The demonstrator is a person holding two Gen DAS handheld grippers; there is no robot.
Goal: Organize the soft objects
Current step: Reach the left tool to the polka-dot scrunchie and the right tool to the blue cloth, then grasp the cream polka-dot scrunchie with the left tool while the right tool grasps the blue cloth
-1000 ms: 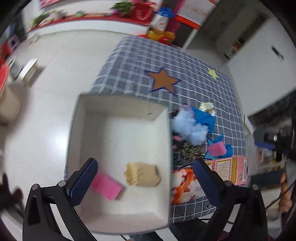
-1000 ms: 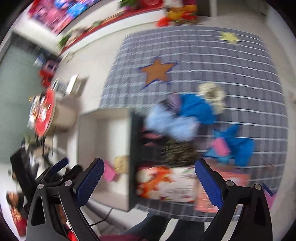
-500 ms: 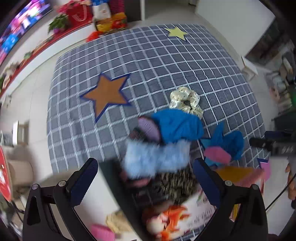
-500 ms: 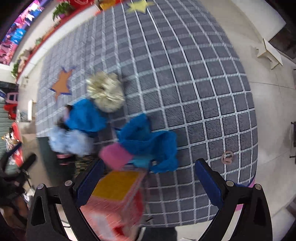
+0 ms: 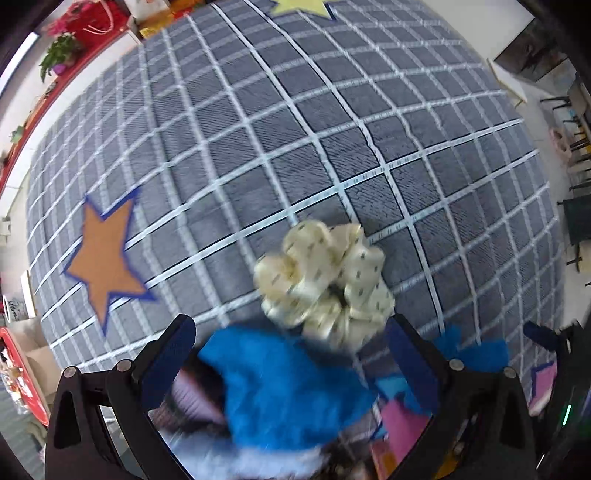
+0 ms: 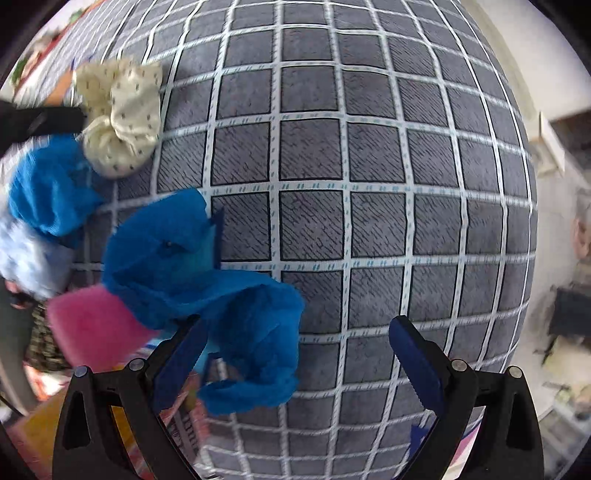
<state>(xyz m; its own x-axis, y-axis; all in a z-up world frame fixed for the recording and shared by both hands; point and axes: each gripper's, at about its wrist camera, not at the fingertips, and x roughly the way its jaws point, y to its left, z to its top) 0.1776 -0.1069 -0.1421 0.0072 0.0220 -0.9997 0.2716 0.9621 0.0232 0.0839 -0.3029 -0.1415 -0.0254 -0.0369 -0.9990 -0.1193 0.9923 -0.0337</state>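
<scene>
A cream dotted scrunchie (image 5: 325,284) lies on the grey checked cloth (image 5: 280,155), just ahead of my left gripper (image 5: 291,354), which is open. A blue knitted piece (image 5: 284,395) sits between its fingers, low in the left wrist view, with pale fluffy fabric (image 5: 236,461) beneath. My right gripper (image 6: 299,354) is open above a crumpled blue cloth (image 6: 207,284), whose lower folds lie between its fingers, nearer the left one. A pink sponge (image 6: 92,325) lies left of that cloth. The scrunchie (image 6: 118,118) and the blue knitted piece (image 6: 48,195) show at the upper left.
An orange star (image 5: 103,258) and a yellow star (image 5: 299,5) are printed on the cloth. A printed carton (image 6: 184,413) lies under my right gripper's left finger. The cloth's right half (image 6: 388,221) is bare. A red shelf with plants (image 5: 74,33) runs beyond the floor.
Both grippers have swung away from the white box and dropped close over the pile of soft things. The scrunchie and blue cloths now loom large. Both stay open.
</scene>
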